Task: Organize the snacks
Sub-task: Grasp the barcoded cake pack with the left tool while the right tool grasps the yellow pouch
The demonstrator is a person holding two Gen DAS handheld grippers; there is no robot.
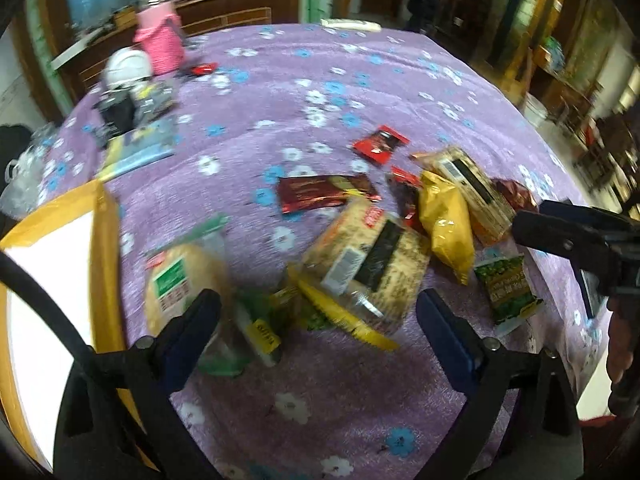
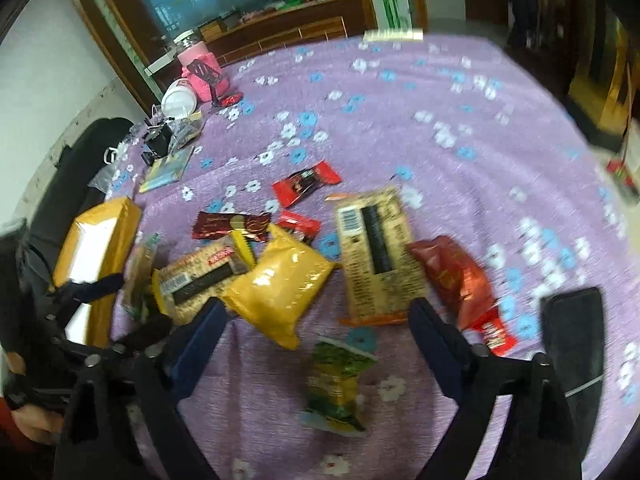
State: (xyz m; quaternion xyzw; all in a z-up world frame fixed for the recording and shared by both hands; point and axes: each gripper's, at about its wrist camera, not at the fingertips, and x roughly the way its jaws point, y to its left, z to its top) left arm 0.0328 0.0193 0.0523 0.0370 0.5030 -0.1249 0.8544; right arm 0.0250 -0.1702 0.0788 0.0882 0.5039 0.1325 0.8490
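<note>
A heap of snack packets lies on the purple flowered cloth (image 1: pixel 360 80). My left gripper (image 1: pixel 318 308) hangs open over a speckled cracker pack (image 1: pixel 372 264) and a yellow-edged packet (image 1: pixel 344 316); nothing is pinched. A round biscuit pack (image 1: pixel 180 280) lies by its left finger. My right gripper (image 2: pixel 318 316) stands open above a yellow bag (image 2: pixel 276 284), a second cracker pack (image 2: pixel 376 256) and a green packet (image 2: pixel 336 384), with its pads apart from all of them. A red bag (image 2: pixel 456 276) lies just right of it.
An orange box with a white inside (image 1: pixel 52 248) stands at the left table edge. Red and dark wrappers (image 1: pixel 380 144) lie beyond the heap. A pink jar (image 1: pixel 160 36), a white tub and a booklet sit far left. A dark phone (image 2: pixel 572 332) lies at the right.
</note>
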